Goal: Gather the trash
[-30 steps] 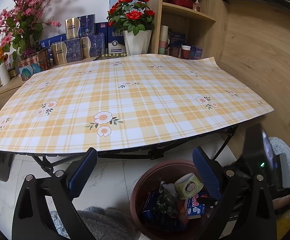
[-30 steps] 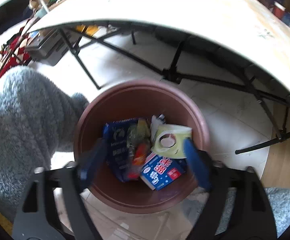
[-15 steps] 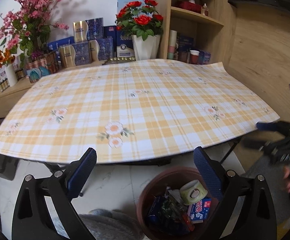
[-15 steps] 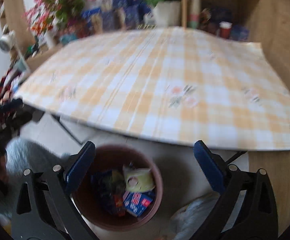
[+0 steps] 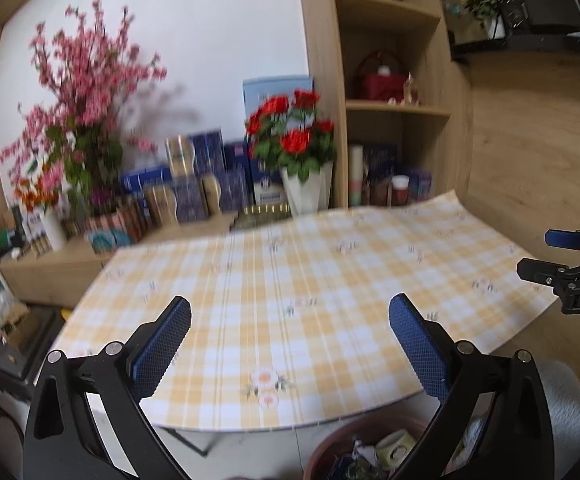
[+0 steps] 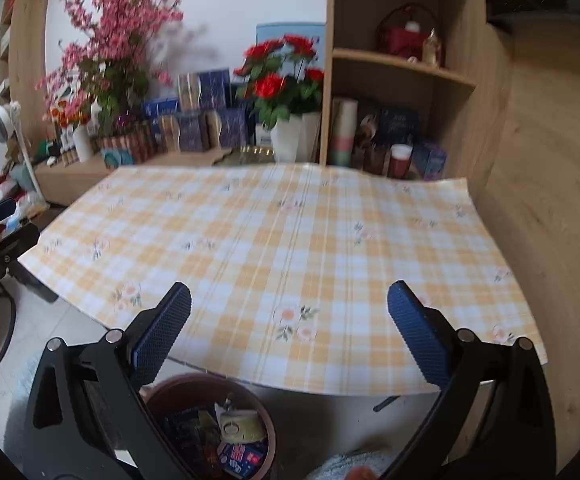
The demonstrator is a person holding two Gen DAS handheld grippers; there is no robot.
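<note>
The task looks finished: wrappers and a tape roll [image 6: 238,424] sit in the brown bin [image 6: 267,432] below the counter's [image 6: 290,240] near edge, no litter shows on its checked top, and both the left claw [image 5: 290,344] and the right claw [image 6: 289,340] stand apart, holding nothing.

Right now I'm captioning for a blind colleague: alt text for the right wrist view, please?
The open, empty right gripper looks over a bare yellow-checked tablecloth. Below the table's near edge, a brown bin holds wrappers and a tape roll; flowers and boxes line the far wall.
</note>
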